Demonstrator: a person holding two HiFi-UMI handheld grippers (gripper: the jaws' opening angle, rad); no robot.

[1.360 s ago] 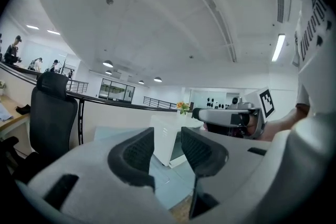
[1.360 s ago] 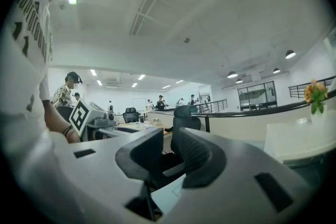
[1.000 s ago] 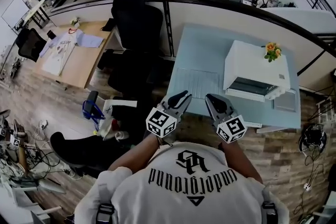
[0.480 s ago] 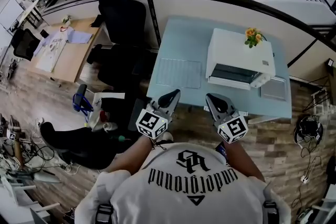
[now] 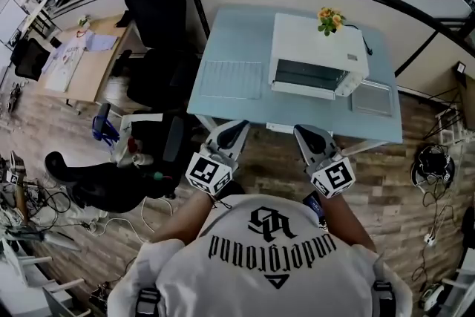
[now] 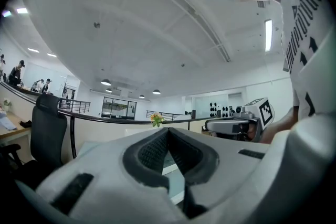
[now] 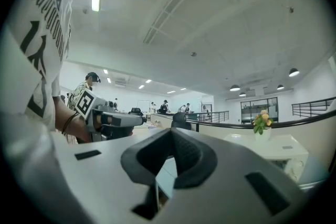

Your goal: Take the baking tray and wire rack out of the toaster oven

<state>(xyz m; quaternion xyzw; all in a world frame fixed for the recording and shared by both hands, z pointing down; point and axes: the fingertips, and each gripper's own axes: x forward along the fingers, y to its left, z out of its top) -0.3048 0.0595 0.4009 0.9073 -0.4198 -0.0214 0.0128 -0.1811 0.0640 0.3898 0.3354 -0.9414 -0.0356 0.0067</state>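
Observation:
The white toaster oven (image 5: 315, 56) stands on the pale blue table (image 5: 245, 33) with its door open. The wire rack (image 5: 231, 79) lies flat on the table left of the oven. The baking tray (image 5: 371, 97) lies to the oven's right. My left gripper (image 5: 239, 130) and right gripper (image 5: 304, 134) are both shut and hold nothing. They hover level over the floor, just short of the table's near edge. In the left gripper view the left gripper (image 6: 168, 131) has its pads together. The right gripper (image 7: 170, 132) looks the same in its own view.
A pot of flowers (image 5: 329, 17) sits on the oven. A black office chair (image 5: 159, 18) stands left of the table, with a partition wall behind. A wooden desk (image 5: 74, 63) and floor clutter (image 5: 111, 159) lie at the left, cables (image 5: 434, 159) at the right.
Both grippers have pulled back from the table's near edge and now hang over the floor. The table and oven sit farther away in the head view.

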